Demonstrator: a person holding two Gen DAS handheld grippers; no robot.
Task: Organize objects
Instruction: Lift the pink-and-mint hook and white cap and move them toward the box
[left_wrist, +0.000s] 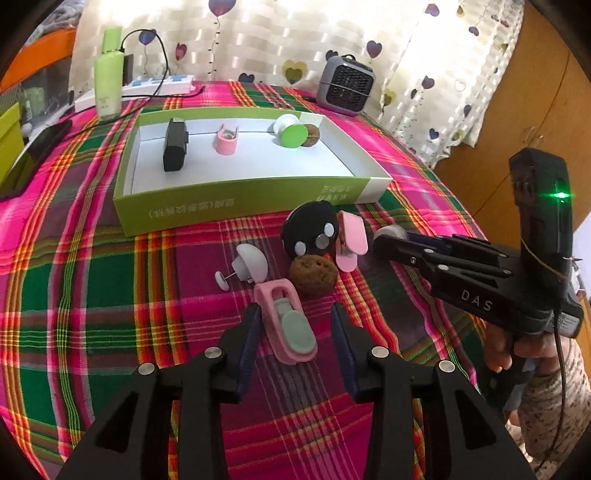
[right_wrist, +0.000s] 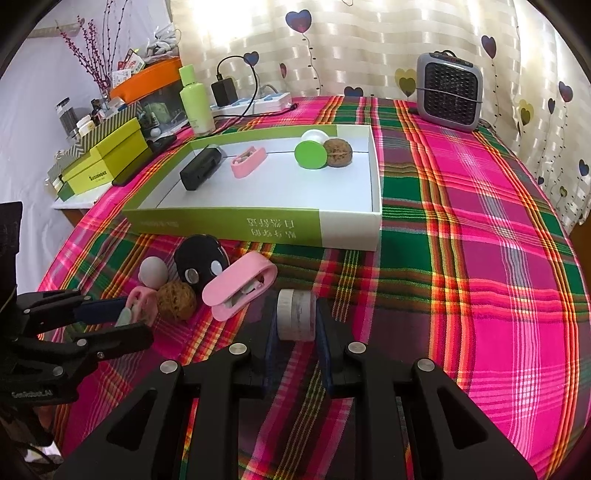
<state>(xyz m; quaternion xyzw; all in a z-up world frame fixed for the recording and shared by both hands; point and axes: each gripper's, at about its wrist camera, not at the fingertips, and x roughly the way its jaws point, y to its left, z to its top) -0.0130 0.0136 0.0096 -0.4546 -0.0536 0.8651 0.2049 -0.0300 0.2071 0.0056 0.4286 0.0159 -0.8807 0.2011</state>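
On the cloth, left gripper (left_wrist: 295, 325) stands open around pink clip (left_wrist: 286, 325); right gripper (right_wrist: 295, 317) clamps tape roll (right_wrist: 296, 314), box (right_wrist: 347, 225) at 12 o'clock.

Both grippers are black — silver screws, blue finger pads (left_wrist: 248, 332) — and the sleeve (left_wrist: 554, 417) is speckled knit.

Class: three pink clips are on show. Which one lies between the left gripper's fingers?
The pink clip with the grey-green tab, lying on the tablecloth. The larger pink clip lies farther off, and the third sits inside the box.
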